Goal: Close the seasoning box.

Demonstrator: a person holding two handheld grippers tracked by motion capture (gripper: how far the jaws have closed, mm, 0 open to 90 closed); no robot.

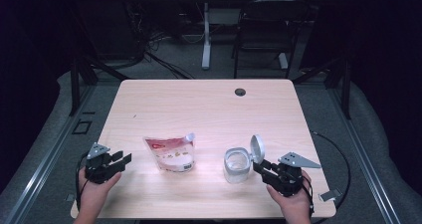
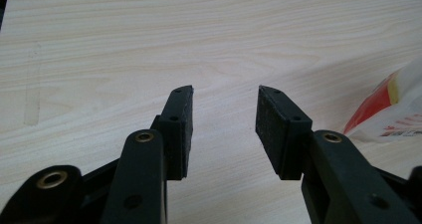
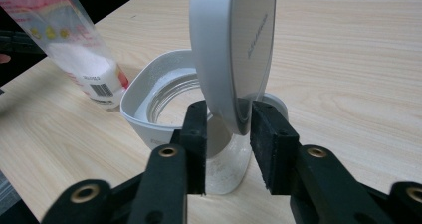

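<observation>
Right gripper [image 1: 260, 167] straddles the raised lid [image 3: 234, 55] of the clear jar [image 1: 236, 165], one pad on each face of the lid's lower edge; whether the pads actually press on it or stand just off it, I cannot tell. That jar sits near the table's [image 1: 209, 104] front edge, right of centre, with its lid hinged upright on the side toward this gripper. Left gripper [image 1: 118, 160] hovers near the front left corner, jaws apart and gripping nothing, pointed at bare wood with the pouch [image 1: 171, 153] just to its right. This pouch of white powder lies flat, between the left gripper and the jar and apart from both. By my reading, the step in hand is opening the jar, and the lid looks fully swung up. Next would likely come letting go of the lid without tipping the light jar, then taking up the pouch by its top with the free left gripper. Room is generous toward the back edge and centre; the front edge is close behind both hands, so any pull-back should be short.
</observation>
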